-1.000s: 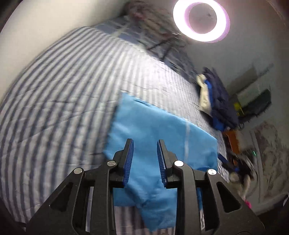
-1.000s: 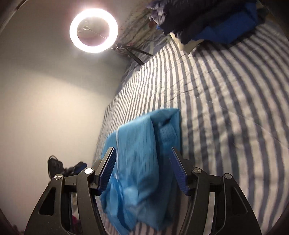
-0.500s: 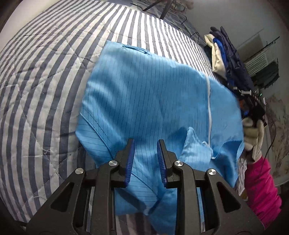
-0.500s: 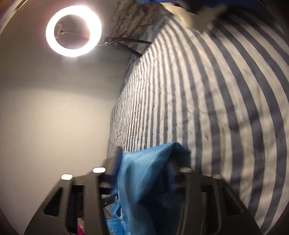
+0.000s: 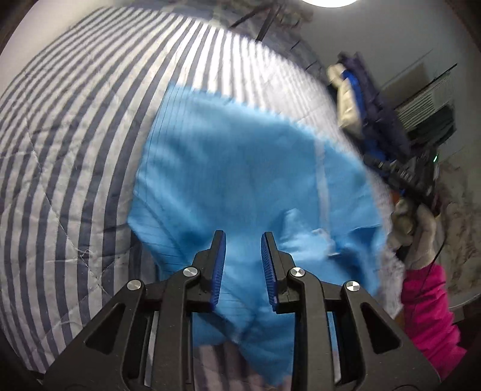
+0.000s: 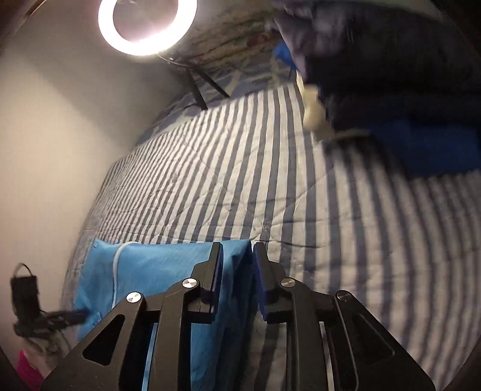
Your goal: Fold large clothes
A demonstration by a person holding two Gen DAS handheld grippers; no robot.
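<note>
A light blue garment [image 5: 240, 174] with a white zip line lies folded on the striped bedspread [image 5: 75, 144]. My left gripper [image 5: 243, 243] hovers over its near edge, jaws a little apart, with nothing between them. In the right wrist view the same garment [image 6: 156, 270] lies at the lower left. My right gripper [image 6: 237, 252] has its jaws narrowly apart around the garment's far corner fold; whether they pinch the cloth is unclear.
A pile of dark blue and cream clothes [image 6: 390, 90] sits at the far end of the bed, also seen in the left wrist view [image 5: 360, 99]. A ring light [image 6: 147, 24] on a stand is by the wall. The other hand, in a pink sleeve [image 5: 427, 300], is at right.
The right gripper has narrowed from wide open and come down onto the garment's corner. The left gripper has stayed over the near edge with its opening unchanged; the view has shifted slightly.
</note>
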